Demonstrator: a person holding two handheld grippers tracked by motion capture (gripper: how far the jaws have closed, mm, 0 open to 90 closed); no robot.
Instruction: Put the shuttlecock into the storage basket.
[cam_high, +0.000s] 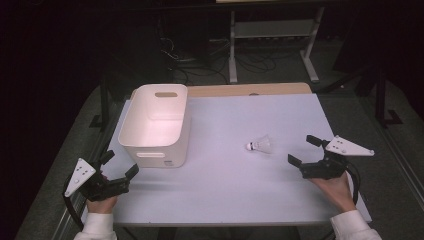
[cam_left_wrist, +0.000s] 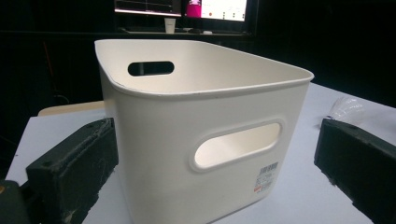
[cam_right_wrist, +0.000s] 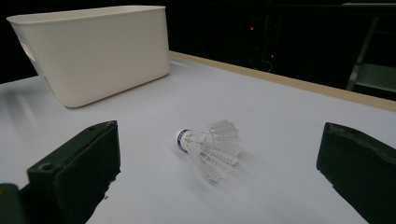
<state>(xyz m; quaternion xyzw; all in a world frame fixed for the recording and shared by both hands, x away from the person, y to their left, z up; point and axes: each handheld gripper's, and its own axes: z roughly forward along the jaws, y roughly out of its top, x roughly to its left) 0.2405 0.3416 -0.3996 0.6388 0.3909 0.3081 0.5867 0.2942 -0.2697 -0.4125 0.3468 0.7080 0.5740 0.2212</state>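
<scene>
A white plastic bin (cam_high: 156, 124) with handle slots stands on the left half of the white table (cam_high: 225, 185). Right of centre, a white shuttlecock (cam_high: 260, 145) lies on its side, its cork tip pointing left. My left gripper (cam_high: 120, 164) rests at the table's front left corner, open and empty, facing the bin (cam_left_wrist: 196, 126) from close by. My right gripper (cam_high: 304, 150) hovers at the right edge, open and empty, aimed at the shuttlecock (cam_right_wrist: 209, 148), which lies a short way ahead of its jaws. The bin (cam_right_wrist: 93, 51) stands farther back in the right gripper view.
A wooden strip (cam_high: 250, 90) runs along the table's far edge. Beyond it, a metal frame (cam_high: 270, 45) and cables sit on the dark floor. Monitors (cam_left_wrist: 182, 8) glow behind the bin in the left gripper view.
</scene>
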